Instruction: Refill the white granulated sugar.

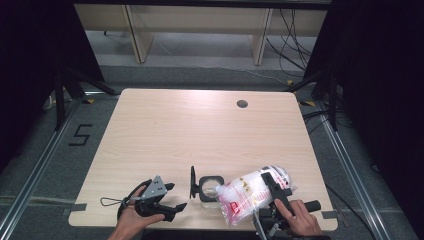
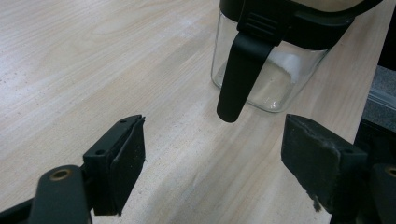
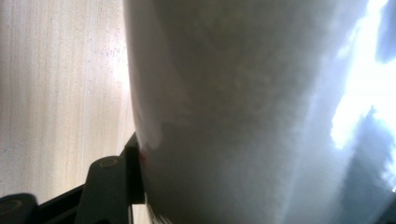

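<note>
While the right gripper [image 1: 276, 192] clamps the tilted white bag [image 1: 245, 196] near the table's [image 1: 200, 130] near edge, the bag's mouth touches the glass jar [image 1: 210, 186] just left. Farther left, the left gripper [image 1: 172, 196] rests spread, empty; bare tabletop lies beyond both.

Soft see-through plastic bag [image 1: 244, 196] with red and pink print, full of white stuff: tipped on side, mouth pointing at 9 o'clock, over jar top. Small square clear glass jar [image 1: 210, 186]: upright on table near front edge. Black flip lid [image 1: 192, 182] open, standing up at jar's 9 o'clock side.
</note>
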`<state>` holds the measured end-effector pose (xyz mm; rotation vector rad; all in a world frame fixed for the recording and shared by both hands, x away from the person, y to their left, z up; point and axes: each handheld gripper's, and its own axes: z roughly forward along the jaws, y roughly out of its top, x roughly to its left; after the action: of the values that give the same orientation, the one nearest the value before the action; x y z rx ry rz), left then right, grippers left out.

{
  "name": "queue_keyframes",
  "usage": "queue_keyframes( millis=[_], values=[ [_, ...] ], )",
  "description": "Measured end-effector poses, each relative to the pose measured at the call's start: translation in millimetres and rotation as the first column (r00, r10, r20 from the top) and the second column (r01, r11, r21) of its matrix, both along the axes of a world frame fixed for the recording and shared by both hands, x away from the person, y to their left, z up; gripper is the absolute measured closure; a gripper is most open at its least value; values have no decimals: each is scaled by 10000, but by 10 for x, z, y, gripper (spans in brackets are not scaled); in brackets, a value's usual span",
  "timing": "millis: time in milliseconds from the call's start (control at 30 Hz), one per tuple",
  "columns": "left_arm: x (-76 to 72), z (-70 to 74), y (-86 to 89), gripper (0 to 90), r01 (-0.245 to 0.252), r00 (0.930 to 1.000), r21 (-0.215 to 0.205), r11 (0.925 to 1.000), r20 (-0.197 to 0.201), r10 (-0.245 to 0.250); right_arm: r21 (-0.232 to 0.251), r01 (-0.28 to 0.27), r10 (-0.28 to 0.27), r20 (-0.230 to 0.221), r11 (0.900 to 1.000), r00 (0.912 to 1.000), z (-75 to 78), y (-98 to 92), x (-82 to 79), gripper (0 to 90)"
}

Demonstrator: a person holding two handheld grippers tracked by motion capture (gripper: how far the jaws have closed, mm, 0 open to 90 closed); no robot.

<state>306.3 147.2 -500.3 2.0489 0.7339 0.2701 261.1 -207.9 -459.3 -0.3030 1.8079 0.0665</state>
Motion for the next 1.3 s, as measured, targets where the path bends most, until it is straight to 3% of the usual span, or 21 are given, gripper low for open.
queue_keyframes(
  millis=[67,133,167,200,233,367,467,567,700,733,767,867,900,1000,1067,1100,1133,1167,1200,1267,1300],
  values=[
    [5,-1,3,213,82,9999,22,10000,69,-82,170,286,-282,-188,9994,9994,-2,3,-22,413],
    [4,-1,2,213,33,10000,26,10000,35,-33,-254,-138,146,297,9996,9995,31,12,-9,413],
    [6,-2,1,213,38,10000,30,10000,28,-38,-63,403,-403,56,9992,9992,17,5,-45,413],
    [0,-5,-4,213,-10,10000,-24,10000,-63,10,5,170,-170,222,9999,9996,7,8,-33,413],
    [1,-7,-4,213,9,10000,-30,10000,-48,-9,-565,297,-282,273,9980,9992,50,23,-49,413],
    [1,-8,-6,213,22,10000,-32,10000,-53,-22,-835,420,-385,431,9956,9983,46,28,-54,413],
    [17,0,4,213,188,9997,118,9998,138,-190,-525,284,-262,427,9982,9987,36,22,-47,413],
    [5,-7,-4,213,76,10000,15,10000,-60,-76,-159,227,-216,616,9996,9979,21,17,-51,413],
    [7,0,-1,214,150,9999,130,9998,25,-150,-589,284,-257,466,9979,9986,24,19,-43,414],
    [13,2,4,213,227,9997,163,9996,79,-228,-454,457,-439,393,9979,9983,17,22,-56,414],
    [1,-6,-7,213,13,10000,-26,10000,-58,-13,-426,220,-195,590,9989,9981,14,20,-42,414],
    [16,3,5,213,177,9997,142,9997,136,-179,-38,341,-339,559,9994,9979,24,17,-49,414],
    [2,-7,-4,213,14,10000,-39,10000,-57,-14,-152,151,-142,581,9998,9982,40,18,-40,414],
    [2,-6,-6,213,25,10000,-20,10000,-45,-25,-202,425,-413,560,9989,9976,5,21,-53,415],
    [2,-4,-5,213,30,10000,0,10000,-55,-30,-209,106,-92,664,9997,9977,13,16,-42,414],
    [4,-6,-4,213,31,10000,-12,10000,-31,-31,-652,152,-98,811,9978,9967,54,33,-55,414],
    [11,-3,1,213,96,9999,67,9999,57,-96,-209,292,-275,775,9994,9966,28,22,-64,414],
    [14,-1,5,213,119,9999,132,9998,33,-120,-133,314,-303,741,9994,9968,28,22,-68,414],
    [11,-1,2,213,117,9999,84,9999,11,-117,-191,458,-445,640,9988,9970,33,26,-78,414],
    [18,1,5,213,194,9997,147,9997,149,-196,-684,-13,77,935,9977,9956,61,40,-50,414],
    [16,-1,3,213,164,9998,95,9998,103,-165,-187,270,-256,713,9995,9971,34,24,-58,414]
  ],
)
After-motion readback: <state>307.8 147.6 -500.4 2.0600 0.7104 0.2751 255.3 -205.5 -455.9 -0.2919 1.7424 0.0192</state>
